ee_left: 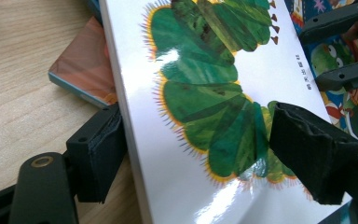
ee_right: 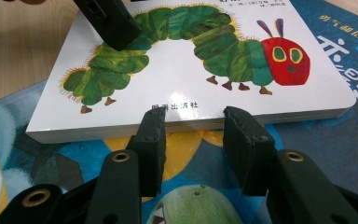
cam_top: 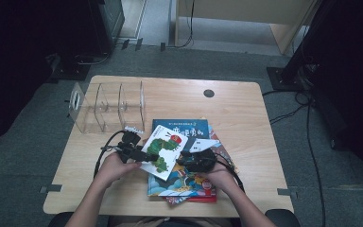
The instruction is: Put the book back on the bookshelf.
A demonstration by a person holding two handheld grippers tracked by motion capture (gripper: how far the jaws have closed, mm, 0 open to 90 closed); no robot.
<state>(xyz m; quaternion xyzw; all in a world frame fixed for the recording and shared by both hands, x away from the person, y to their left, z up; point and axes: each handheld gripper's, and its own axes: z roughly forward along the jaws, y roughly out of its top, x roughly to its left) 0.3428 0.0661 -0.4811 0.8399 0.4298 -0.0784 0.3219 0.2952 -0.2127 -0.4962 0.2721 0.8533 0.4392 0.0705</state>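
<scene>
Grey carpet all around, and in the middle a pale wooden worktop [cam_top: 246, 109] with a clear acrylic divider rack [cam_top: 108, 108] standing at its far left. Nearer the person lies a stack of picture books, a blue-covered book [cam_top: 189, 130] on top of the pile, and across it sits the white caterpillar book [cam_top: 164, 150], angled, its left edge hanging out past the stack. Now to the left claw [cam_top: 147, 157]: it has that book by its left edge, one pad on the glossy cover over the green caterpillar body, the other tucked under the edge, so it is clamped on the book. In the left gripper view the held edge is raised clear of the wood. Over to the right claw [cam_top: 183, 160]: it sits low over the stack just beside the book's near long edge, jaws parted moderately with nothing between them. In the right gripper view its fingertips [ee_right: 151, 128] stand right at the book's white side; whether they touch it I cannot tell.
</scene>
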